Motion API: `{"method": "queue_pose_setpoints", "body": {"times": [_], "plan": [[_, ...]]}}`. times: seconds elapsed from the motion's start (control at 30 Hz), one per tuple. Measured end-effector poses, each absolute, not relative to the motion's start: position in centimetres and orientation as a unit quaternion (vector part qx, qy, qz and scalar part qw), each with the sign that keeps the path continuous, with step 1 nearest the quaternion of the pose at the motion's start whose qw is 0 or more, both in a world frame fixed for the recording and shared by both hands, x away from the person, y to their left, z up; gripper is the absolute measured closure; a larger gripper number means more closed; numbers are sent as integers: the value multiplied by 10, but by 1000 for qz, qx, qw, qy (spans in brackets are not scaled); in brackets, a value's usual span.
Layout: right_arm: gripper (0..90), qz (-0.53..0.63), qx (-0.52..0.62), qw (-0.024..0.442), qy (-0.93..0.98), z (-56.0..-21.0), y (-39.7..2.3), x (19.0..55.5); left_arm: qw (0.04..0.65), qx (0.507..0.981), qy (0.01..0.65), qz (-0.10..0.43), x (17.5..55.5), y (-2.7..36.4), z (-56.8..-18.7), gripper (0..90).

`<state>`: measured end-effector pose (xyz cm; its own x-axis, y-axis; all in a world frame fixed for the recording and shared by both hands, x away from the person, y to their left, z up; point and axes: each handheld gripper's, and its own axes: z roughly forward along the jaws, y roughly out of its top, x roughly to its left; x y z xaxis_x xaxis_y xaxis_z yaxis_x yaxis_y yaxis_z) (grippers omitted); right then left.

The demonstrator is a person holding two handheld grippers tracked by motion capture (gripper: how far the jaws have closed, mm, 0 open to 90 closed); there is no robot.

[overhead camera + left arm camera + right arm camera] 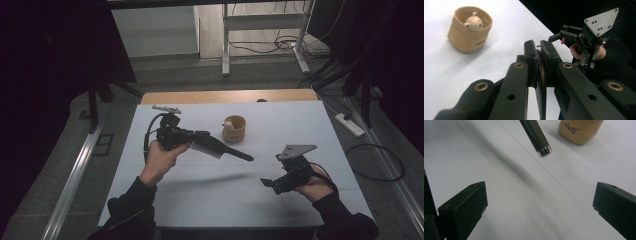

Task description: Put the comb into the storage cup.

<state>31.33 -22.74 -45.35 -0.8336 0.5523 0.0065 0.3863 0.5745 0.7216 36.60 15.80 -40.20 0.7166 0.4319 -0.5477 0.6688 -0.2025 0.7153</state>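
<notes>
My left gripper [199,139] is raised over the left of the white table [300,125], shut on the toothed end of a black comb [225,151]. The comb's handle slants down to the right, above the table. In the left gripper view the jaws [539,50] pinch the thin comb [541,77] edge-on. My right gripper [268,183] is held low at the front right, open and empty. Its jaws [540,195] stand wide apart, and the comb's handle tip [541,145] hangs beyond them.
A tan cup [233,131] with a small bear figure [474,23] inside stands upright at mid-table, behind the comb. A wooden strip [230,96] borders the table's far edge. Cables and a power strip [350,125] lie on the floor to the right.
</notes>
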Motion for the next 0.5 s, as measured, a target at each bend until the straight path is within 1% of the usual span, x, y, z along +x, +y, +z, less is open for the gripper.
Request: {"method": "queue_pose_setpoints", "body": {"times": [0.2,0.5], "plan": [[0,373,276,111,879,-453,-235,312,523,763,363,-110,368,164,-400,831],[0,372,291,126,872,-453,-249,306,525,760,369,-101,373,174,-393,831]]}}
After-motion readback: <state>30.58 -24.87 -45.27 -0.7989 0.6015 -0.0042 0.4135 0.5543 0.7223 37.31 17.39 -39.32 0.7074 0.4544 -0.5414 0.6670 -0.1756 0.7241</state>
